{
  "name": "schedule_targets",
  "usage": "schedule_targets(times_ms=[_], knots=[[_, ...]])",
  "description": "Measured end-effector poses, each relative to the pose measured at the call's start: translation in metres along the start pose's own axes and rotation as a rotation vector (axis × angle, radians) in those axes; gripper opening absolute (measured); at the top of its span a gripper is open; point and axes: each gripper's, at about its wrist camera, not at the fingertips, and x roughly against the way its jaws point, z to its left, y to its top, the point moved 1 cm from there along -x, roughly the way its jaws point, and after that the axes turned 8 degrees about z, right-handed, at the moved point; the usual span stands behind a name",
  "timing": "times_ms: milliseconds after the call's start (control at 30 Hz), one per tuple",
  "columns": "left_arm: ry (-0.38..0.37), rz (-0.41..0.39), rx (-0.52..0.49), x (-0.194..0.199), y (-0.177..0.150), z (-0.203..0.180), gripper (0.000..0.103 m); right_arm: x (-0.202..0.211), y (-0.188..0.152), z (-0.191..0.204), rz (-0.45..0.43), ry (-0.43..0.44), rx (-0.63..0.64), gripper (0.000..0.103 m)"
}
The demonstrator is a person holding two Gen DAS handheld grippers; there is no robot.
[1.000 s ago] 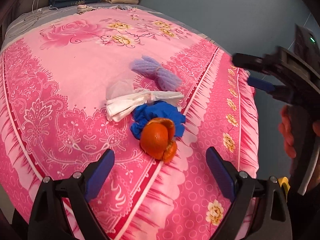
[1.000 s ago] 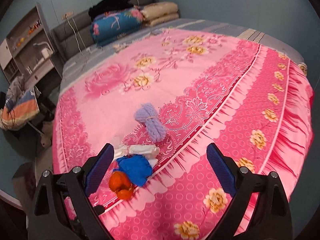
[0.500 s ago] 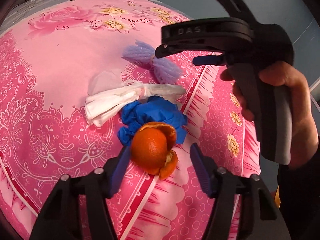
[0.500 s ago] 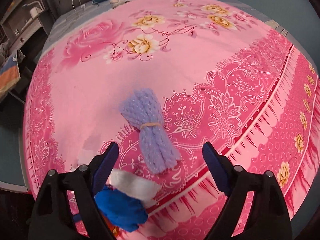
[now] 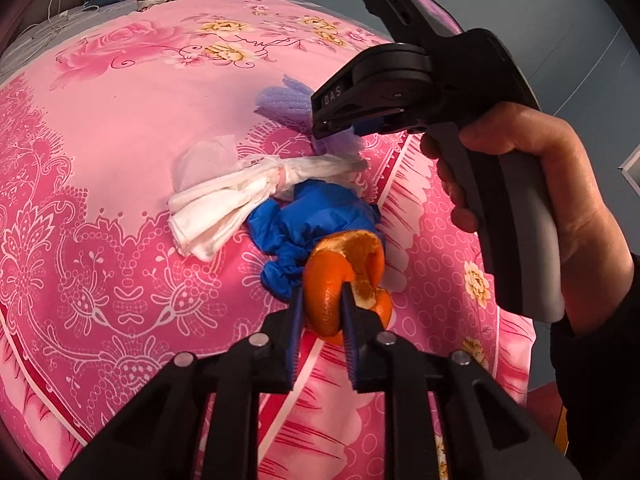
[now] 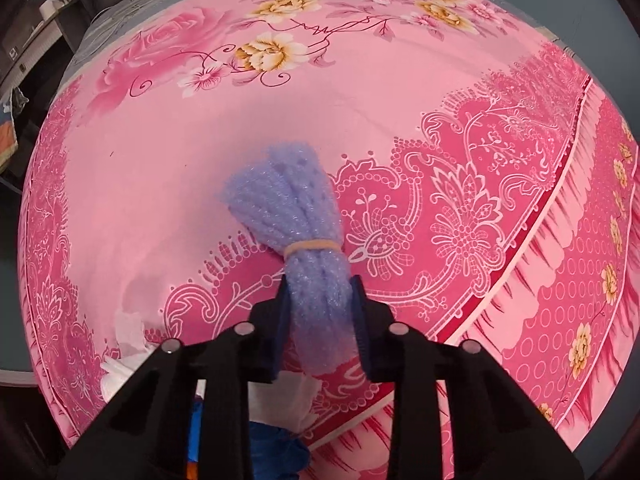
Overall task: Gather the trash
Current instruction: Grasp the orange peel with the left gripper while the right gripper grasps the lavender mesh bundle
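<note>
Pinching orange peel (image 5: 340, 280) in left gripper (image 5: 320, 316), purple foam net (image 6: 308, 264) in right gripper (image 6: 320, 320), jaws just closing; white tissue (image 5: 224, 208), blue glove (image 5: 316, 220) left on bed (image 5: 120, 128).

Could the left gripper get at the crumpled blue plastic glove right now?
Probably not yet. The left gripper has just closed on the orange peel, so its jaws are full. The crumpled blue plastic glove lies just beyond, partly under the white tissue bundle; otherwise the way looks free.
</note>
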Motion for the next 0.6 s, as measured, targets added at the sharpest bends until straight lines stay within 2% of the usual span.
schedule_targets(times_ms=[300,600], knots=[[-0.053,0.005,-0.042,0.005,-0.01,-0.02,0.013,0.037,-0.013,-0.006,-0.076,0.031,-0.007,0.023],[-0.056,-0.021,-0.089,0.017,-0.018,-0.04,0.012,0.081,-0.032,-0.013,-0.148,0.046,-0.019,0.023]])
